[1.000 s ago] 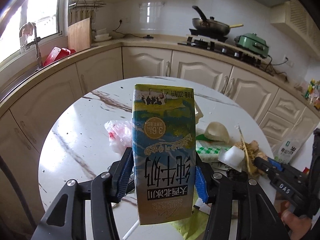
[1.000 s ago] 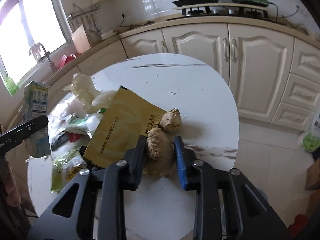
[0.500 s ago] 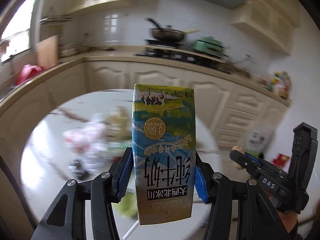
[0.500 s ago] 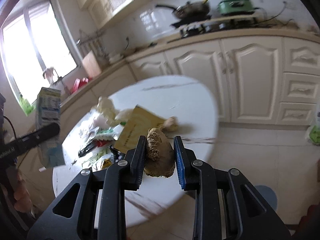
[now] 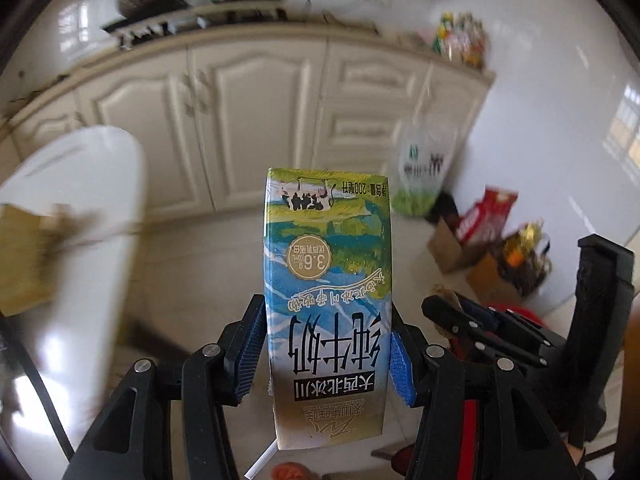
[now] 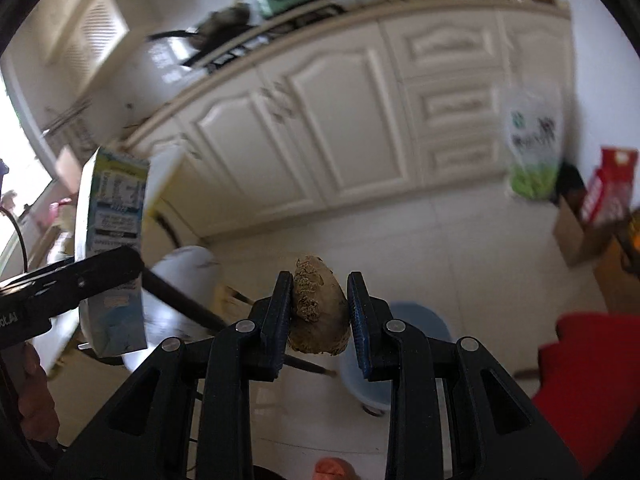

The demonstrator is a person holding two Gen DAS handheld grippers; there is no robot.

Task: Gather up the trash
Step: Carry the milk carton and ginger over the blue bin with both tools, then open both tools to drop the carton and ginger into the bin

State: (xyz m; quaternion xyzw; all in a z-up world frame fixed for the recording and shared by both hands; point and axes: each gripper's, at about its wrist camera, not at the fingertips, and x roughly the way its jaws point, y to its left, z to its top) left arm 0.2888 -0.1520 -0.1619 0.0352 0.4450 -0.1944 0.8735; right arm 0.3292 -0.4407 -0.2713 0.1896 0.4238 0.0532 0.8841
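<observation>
Two bits of trash up in the air: milk carton [image 5: 326, 304] sitting upside down, pinched at its lower half by the left gripper [image 5: 325, 354], and a lump of ginger [image 6: 318, 308] getting squeezed between the right gripper [image 6: 319, 312] pads. Both hanging over the tiled floor [image 6: 420, 240], with the blue bin [image 6: 408, 354] peeking out just behind the ginger and cream cabinets [image 5: 256, 120] blurring past further back
</observation>
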